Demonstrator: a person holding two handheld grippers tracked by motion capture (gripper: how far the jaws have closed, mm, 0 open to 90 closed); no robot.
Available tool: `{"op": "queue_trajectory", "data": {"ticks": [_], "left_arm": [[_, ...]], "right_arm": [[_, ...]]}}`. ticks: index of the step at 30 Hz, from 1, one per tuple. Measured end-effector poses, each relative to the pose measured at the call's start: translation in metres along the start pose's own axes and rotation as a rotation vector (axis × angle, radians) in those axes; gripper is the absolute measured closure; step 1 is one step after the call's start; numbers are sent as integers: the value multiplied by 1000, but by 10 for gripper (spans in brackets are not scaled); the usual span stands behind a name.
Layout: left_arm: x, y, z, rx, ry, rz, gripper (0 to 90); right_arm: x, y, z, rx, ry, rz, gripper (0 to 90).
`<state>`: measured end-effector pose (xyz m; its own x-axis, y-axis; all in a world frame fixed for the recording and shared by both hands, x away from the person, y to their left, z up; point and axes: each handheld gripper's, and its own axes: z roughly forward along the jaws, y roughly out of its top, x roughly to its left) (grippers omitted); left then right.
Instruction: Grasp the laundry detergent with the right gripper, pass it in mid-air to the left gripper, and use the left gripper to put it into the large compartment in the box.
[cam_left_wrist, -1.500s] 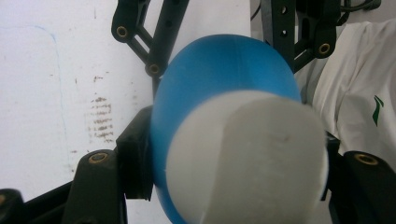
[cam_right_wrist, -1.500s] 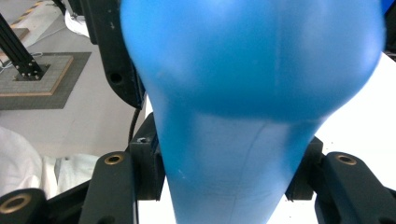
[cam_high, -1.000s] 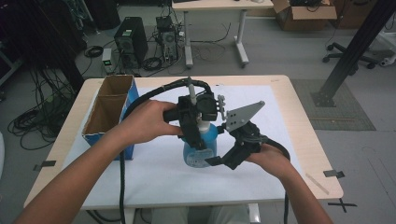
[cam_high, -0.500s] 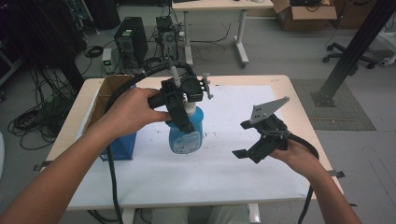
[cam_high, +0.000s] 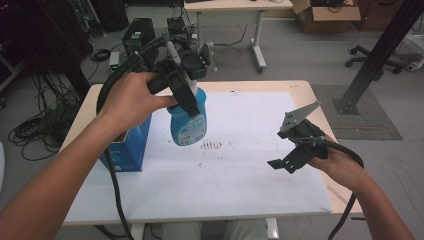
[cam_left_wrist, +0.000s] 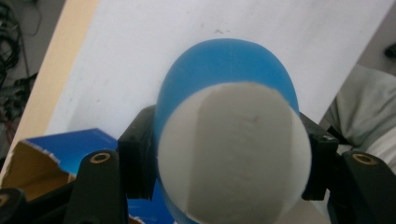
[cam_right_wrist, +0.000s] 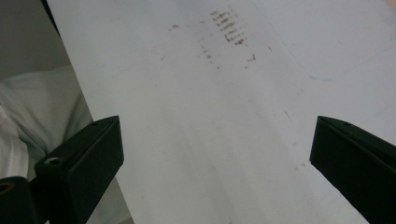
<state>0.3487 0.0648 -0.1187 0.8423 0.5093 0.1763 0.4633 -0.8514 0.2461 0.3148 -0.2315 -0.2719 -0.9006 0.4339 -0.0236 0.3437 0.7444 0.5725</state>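
A blue bottle (cam_high: 189, 121) with a white cap hangs in the air above the white sheet (cam_high: 235, 175), just right of the blue cardboard box (cam_high: 127, 145). My left gripper (cam_high: 186, 97) is shut on the bottle's upper part, held from above. In the left gripper view the white cap (cam_left_wrist: 233, 154) sits between the two jaws of the left gripper (cam_left_wrist: 226, 161), with the blue body (cam_left_wrist: 224, 60) beyond it. My right gripper (cam_high: 291, 150) hovers over the right side of the sheet, open with nothing in it. In the right gripper view the right gripper (cam_right_wrist: 217, 154) has its jaws wide apart over the bare sheet (cam_right_wrist: 210, 93).
The open blue box (cam_left_wrist: 56, 149) stands at the table's left edge. Small brown marks (cam_high: 212, 145) dot the sheet's middle. The wooden table rim (cam_high: 345, 200) frames the sheet. Desks, cables and a chair stand on the floor behind.
The left gripper has raised the bottle off the sheet and carried it left toward the box. The right gripper has let go of it and drawn back to the right.
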Motion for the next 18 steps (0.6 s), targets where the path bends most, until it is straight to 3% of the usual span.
{"op": "queue_trajectory", "data": {"ticks": [2, 3, 5, 7, 8, 9, 14, 15, 18], "left_arm": [[5, 0, -5, -4, 14, -39, 377], [5, 0, -5, -4, 14, -39, 377], [14, -1, -12, -13, 37, -97, 377], [17, -1, -15, -17, 44, -120, 377], [24, -2, -20, -22, 56, -162, 377], [24, -2, -20, -22, 56, -162, 377], [44, -5, -37, -25, 105, -270, 377], [44, -5, -37, -25, 105, -270, 377], [56, -10, -49, -40, 128, -357, 377]], "right_arm": [[-3, -3, -2, 16, -11, 20, 24], [-3, -3, -2, 16, -11, 20, 24], [-6, -8, -7, 20, -15, 36, 24], [-7, -9, -8, 20, -16, 38, 24], [-8, -11, -11, 20, -19, 41, 24], [-8, -11, -11, 20, -19, 41, 24], [-10, -14, -13, 22, -19, 42, 25], [-10, -14, -13, 22, -19, 42, 25], [-12, -15, -13, 28, -19, 42, 25]]}}
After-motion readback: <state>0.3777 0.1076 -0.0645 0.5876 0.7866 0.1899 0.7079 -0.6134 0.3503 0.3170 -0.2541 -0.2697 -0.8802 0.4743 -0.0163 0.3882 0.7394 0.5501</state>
